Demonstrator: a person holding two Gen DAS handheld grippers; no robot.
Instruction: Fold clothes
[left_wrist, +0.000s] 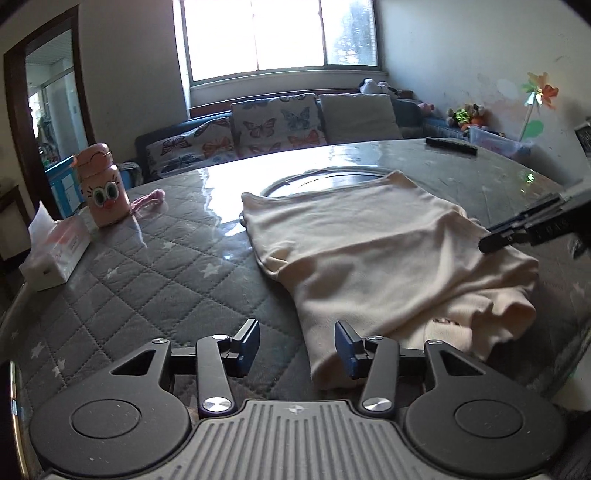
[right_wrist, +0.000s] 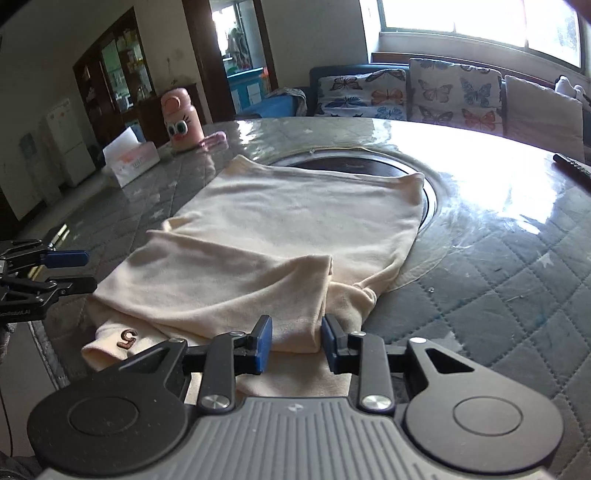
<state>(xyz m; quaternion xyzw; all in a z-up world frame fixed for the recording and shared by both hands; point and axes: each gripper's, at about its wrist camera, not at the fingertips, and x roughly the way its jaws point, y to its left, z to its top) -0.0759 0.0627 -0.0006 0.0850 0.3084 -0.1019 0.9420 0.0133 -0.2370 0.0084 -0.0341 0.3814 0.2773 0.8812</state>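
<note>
A cream shirt lies partly folded on the quilted grey table; it also shows in the right wrist view, with a brown "5" patch on its near part. My left gripper is open and empty, its right finger over the shirt's near corner. My right gripper is open, its jaws standing on either side of a folded sleeve edge without clamping it. The right gripper shows at the right edge of the left wrist view; the left gripper shows at the left edge of the right wrist view.
A pink cartoon bottle and a tissue box stand at the table's left. A round dark inset lies under the shirt's far edge. A black remote lies at the far right. A sofa with butterfly cushions stands behind.
</note>
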